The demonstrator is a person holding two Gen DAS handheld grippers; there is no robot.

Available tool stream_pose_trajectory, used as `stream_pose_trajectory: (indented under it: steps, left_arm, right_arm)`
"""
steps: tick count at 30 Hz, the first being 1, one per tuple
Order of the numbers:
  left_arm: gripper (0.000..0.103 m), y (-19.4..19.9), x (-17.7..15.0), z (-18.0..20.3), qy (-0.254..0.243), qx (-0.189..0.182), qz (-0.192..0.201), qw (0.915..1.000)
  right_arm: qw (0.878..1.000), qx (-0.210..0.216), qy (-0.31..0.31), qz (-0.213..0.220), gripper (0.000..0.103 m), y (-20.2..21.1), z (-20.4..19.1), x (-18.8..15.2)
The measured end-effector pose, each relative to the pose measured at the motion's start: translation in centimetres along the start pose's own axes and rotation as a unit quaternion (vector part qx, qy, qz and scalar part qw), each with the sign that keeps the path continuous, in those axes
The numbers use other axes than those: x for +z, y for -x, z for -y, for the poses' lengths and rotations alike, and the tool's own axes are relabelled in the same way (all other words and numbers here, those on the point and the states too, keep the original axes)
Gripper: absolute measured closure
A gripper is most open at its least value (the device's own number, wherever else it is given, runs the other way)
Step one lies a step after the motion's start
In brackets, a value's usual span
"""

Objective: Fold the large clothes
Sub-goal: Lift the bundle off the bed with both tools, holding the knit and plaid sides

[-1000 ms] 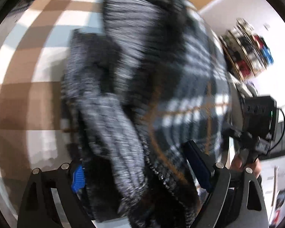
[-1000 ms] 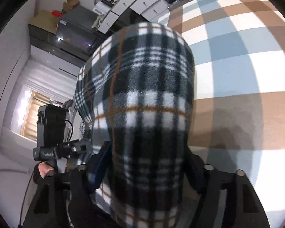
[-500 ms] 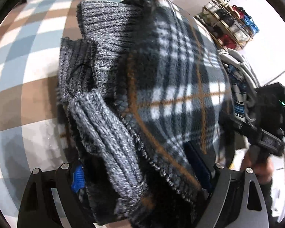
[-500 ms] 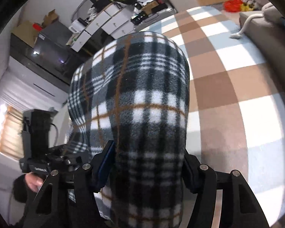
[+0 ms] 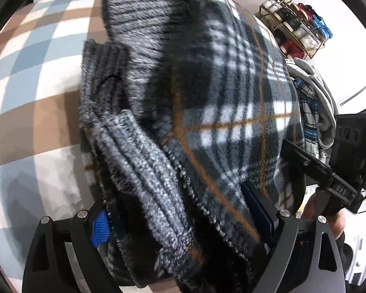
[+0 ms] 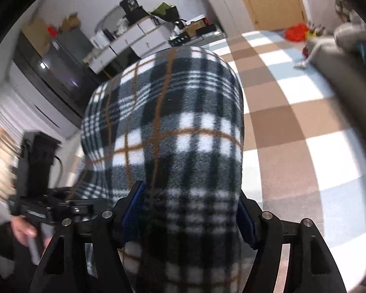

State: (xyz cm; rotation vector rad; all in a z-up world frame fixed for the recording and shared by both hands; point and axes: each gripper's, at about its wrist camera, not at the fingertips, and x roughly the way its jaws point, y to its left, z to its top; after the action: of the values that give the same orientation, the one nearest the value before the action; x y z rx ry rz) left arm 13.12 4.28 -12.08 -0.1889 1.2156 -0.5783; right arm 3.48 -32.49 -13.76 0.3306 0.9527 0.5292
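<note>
A thick bundle of black, white and grey plaid fleece with thin orange lines and grey ribbed knit trim fills the middle of both wrist views, held up above a carpet of brown, white and pale blue squares. The left gripper stands wide, its blue-padded fingers pressed against either side of the wad; the ribbed knit edge folds over on the left side of the bundle and the plaid face bulges to the right. The right gripper clamps a narrower roll of the same plaid fleece, with its blue pads set against both flanks of the cloth. Its jaws have just been opening a little, yet the fabric sits between them and touches both pads.

In the left wrist view the other gripper's black body shows at the right edge, and behind it stands a wire rack of shoes beside a heap of grey and striped clothes. In the right wrist view white cabinets and a dark television screen line the far wall, and a grey sofa edge curves along the right.
</note>
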Motion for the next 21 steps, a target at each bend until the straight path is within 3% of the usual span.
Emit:
stream_pose_trajectory:
  steps: [2, 4, 7, 9, 12, 17, 21]
  left_arm:
    - [0.013, 0.8, -0.8, 0.3, -0.007, 0.015, 0.011, 0.9998]
    - [0.013, 1.5, -0.9, 0.4, -0.011, 0.031, 0.023, 0.9992]
    - [0.013, 3.3, -1.4, 0.8, -0.026, 0.072, 0.069, 0.9947]
    - [0.013, 4.9, -2.0, 2.0, -0.046, 0.113, 0.119, 0.9855]
    - [0.013, 5.8, -2.4, 2.5, -0.061, 0.126, 0.145, 0.9794]
    - [0.013, 4.2, -2.3, 2.6, -0.081, 0.144, 0.116, 0.9794]
    - [0.013, 5.5, -2.4, 0.1, -0.070, 0.111, 0.094, 0.9869]
  right_arm:
    - [1.000, 0.015, -0.002, 0.000, 0.027, 0.1, 0.6, 0.1]
    - [1.000, 0.000, 0.021, 0.015, 0.019, 0.8, 0.2, 0.3]
    - [0.995, -0.021, 0.071, 0.068, 0.001, 2.7, -1.4, 0.4]
    - [0.990, -0.019, 0.089, 0.106, 0.000, 3.9, -2.1, 0.1]
    - [0.989, -0.020, 0.096, 0.114, 0.000, 4.1, -2.5, 0.2]
    - [0.994, -0.018, 0.070, 0.083, 0.000, 3.2, -1.4, 0.5]
    - [0.998, -0.002, 0.042, 0.052, 0.000, 2.2, -0.2, 0.8]
